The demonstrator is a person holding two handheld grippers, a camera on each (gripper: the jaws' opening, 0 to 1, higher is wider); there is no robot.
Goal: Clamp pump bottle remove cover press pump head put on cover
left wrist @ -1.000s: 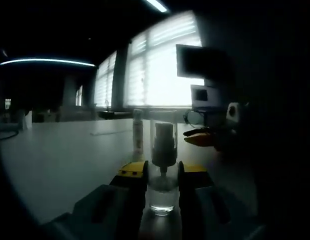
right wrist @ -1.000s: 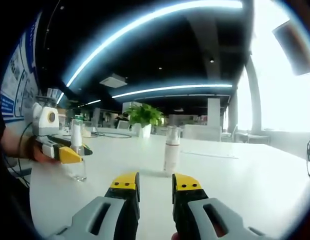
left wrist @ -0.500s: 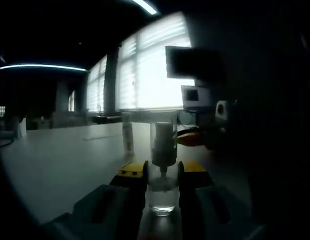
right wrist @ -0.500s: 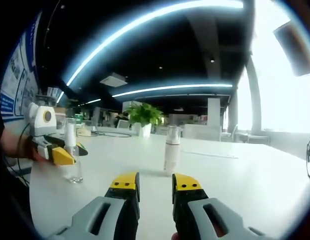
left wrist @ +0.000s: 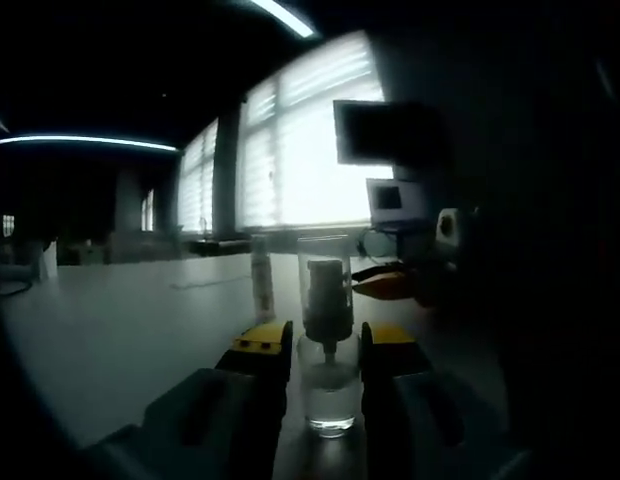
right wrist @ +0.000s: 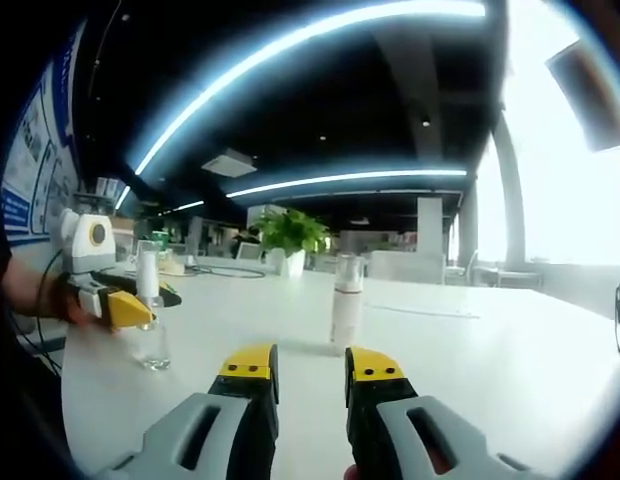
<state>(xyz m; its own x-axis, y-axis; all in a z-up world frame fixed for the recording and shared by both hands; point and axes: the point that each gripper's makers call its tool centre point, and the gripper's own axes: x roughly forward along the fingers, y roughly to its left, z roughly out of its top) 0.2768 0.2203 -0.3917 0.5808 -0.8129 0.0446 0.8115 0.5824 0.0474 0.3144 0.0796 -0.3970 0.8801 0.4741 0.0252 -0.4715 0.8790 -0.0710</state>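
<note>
A clear pump bottle (left wrist: 330, 385) stands on the white table (left wrist: 120, 320), between the yellow-tipped jaws of my left gripper (left wrist: 327, 340), which is shut on its lower body. A clear cover (left wrist: 325, 262) sits over the dark pump head. In the right gripper view the same bottle (right wrist: 150, 335) is at the left, clamped by the left gripper (right wrist: 120, 305), which a hand holds. My right gripper (right wrist: 312, 365) hovers low over the table with a narrow gap and nothing between its jaws. Its yellow tip (left wrist: 385, 285) shows dimly just right of the bottle.
A slim white bottle (right wrist: 345, 310) stands mid-table, also seen as the white bottle (left wrist: 261, 275) behind my left jaw. A potted plant (right wrist: 287, 235) stands at the far end of the table. A dark monitor (left wrist: 390, 130) hangs before bright windows. The table edge (right wrist: 65, 365) lies at the left.
The left gripper and the clamped bottle shifted slightly sideways over the table and back. The right gripper has stayed put, its gap unchanged.
</note>
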